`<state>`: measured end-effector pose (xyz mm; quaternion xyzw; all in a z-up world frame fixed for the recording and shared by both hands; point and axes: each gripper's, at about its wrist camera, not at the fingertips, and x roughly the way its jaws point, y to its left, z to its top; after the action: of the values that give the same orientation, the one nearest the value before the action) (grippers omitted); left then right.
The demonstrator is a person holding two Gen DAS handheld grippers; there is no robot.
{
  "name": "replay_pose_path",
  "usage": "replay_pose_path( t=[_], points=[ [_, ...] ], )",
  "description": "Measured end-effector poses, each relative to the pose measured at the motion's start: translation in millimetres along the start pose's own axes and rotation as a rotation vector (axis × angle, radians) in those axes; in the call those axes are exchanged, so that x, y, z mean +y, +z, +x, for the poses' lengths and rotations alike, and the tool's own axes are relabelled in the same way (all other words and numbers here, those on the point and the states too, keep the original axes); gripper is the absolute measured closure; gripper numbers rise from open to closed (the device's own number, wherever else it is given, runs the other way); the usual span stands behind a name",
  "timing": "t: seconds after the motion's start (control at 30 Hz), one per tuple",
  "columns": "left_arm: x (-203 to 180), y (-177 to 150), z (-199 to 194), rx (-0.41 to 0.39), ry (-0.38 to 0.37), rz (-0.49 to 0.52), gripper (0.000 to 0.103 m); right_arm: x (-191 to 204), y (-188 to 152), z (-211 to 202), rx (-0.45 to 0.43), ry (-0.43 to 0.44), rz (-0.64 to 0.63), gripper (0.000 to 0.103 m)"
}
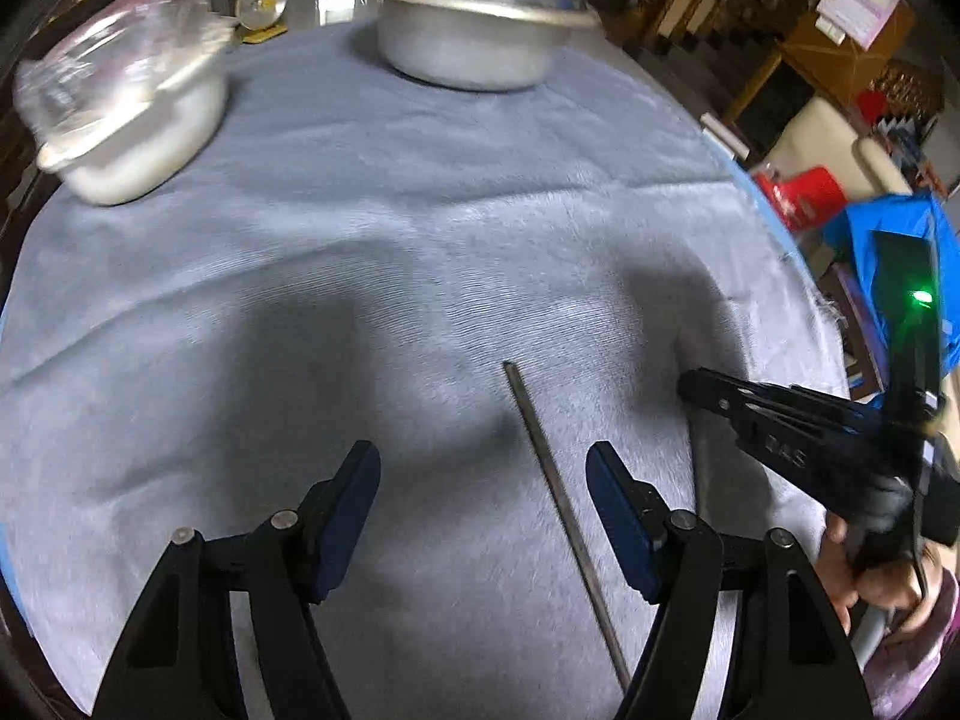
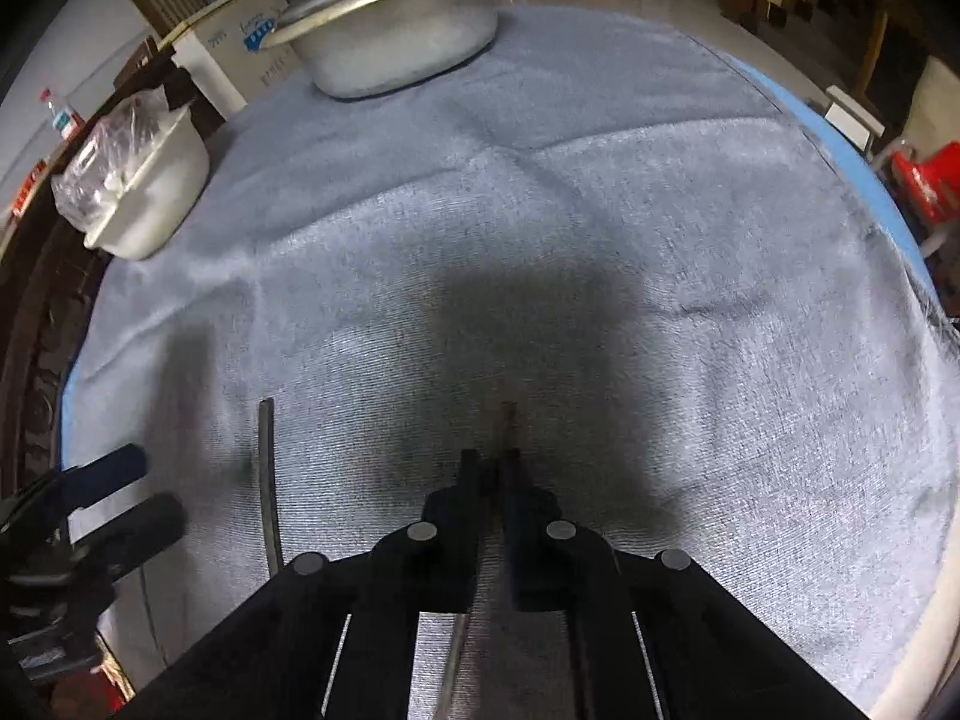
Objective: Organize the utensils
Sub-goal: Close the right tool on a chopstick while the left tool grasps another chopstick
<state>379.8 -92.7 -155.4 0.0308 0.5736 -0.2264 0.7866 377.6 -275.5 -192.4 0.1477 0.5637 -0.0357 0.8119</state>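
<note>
Gaping wide over the grey cloth [image 1: 420, 252], the left gripper [image 1: 483, 516] is holding nothing; one thin metal stick [image 1: 558, 492] is lying on the cloth between its fingers, nearer the right one, touching neither. The right gripper [image 2: 493, 468] is pinching its fingers together on a second stick [image 2: 507, 426], whose tip is poking out in front. A lidded metal pot [image 1: 480, 18] and a bowl under plastic wrap [image 1: 126, 114] are sitting well apart at the far edge.
</note>
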Motion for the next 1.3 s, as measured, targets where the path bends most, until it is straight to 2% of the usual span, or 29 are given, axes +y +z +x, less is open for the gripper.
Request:
replay_pose_path(
  t=[0.13,0.23,0.4,0.47,0.5,0.53,0.63,0.77,0.9,1.17,1.3],
  points=[
    [-8,13,22,0.055,0.005,-0.013,0.053,-8,-4,-3,-0.010,0.013,0.001,0.096],
    [-13,16,36,0.088,-0.007,-0.021,0.062,-14,-5,-4,-0.008,0.035,0.007,0.095],
    [-20,22,41,0.072,0.015,-0.016,0.070,-15,-5,-3,-0.005,0.054,0.006,0.095],
    [-21,23,43,0.067,0.021,-0.014,0.080,-15,-5,-2,-0.005,0.056,0.008,0.095],
    [-21,24,45,0.063,0.027,-0.016,0.090,-15,-5,-2,-0.005,0.057,0.009,0.095],
    [-19,24,45,0.059,0.026,-0.023,0.094,-15,-5,-2,-0.006,0.058,0.011,0.095],
    [-15,24,47,0.050,0.007,-0.034,0.096,-14,-6,-3,-0.012,0.066,0.014,0.097],
    [-15,17,38,0.008,0.041,-0.027,0.098,-21,-13,-13,-0.040,0.097,0.029,0.097],
    [-13,9,21,-0.044,0.042,-0.033,0.098,-21,-20,-31,-0.094,0.118,0.019,0.097],
    [-13,-2,-5,-0.096,0.054,-0.035,0.098,-20,-31,-56,-0.120,0.137,0.017,0.097],
    [-1,-17,-31,-0.127,0.051,-0.046,0.098,-16,-34,-67,-0.147,0.141,0.009,0.097]
  ],
)
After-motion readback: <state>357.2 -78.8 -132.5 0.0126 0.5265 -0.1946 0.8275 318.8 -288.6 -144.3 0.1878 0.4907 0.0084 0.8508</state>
